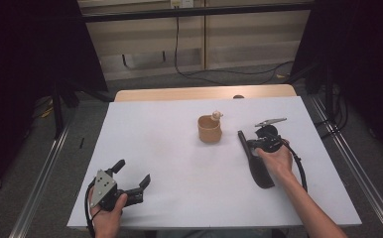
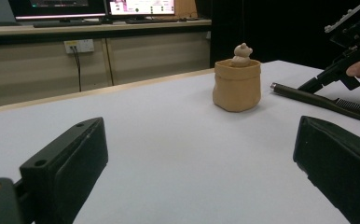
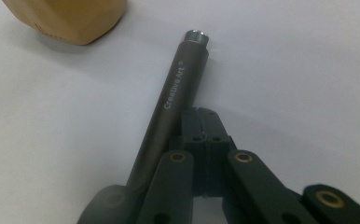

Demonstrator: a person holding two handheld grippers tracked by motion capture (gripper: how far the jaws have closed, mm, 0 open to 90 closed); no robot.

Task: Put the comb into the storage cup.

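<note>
A tan bag-shaped pot (image 1: 209, 130) with a small bear figure (image 1: 217, 115) at its rim stands right of the middle of the white table (image 1: 150, 134). Just right of it lies a long dark tool (image 1: 255, 161). Its grey handle (image 3: 176, 98) is marked "Creative Art" and ends in a metal tip near the pot (image 3: 66, 18). My right gripper (image 3: 205, 114) is shut with nothing between its jaws, and it rests right beside that handle. My left gripper (image 1: 131, 173) stands open and holds nothing near the front left edge. It faces the pot (image 2: 237, 85) from well back.
A bare wooden strip (image 1: 204, 92) runs along the table's far side. Beyond it, cables (image 1: 219, 72) lie on the floor in front of wooden cabinets. Metal rails (image 1: 348, 163) flank the table. The right gripper (image 2: 309, 85) and the tool (image 2: 318, 100) lie to the pot's right.
</note>
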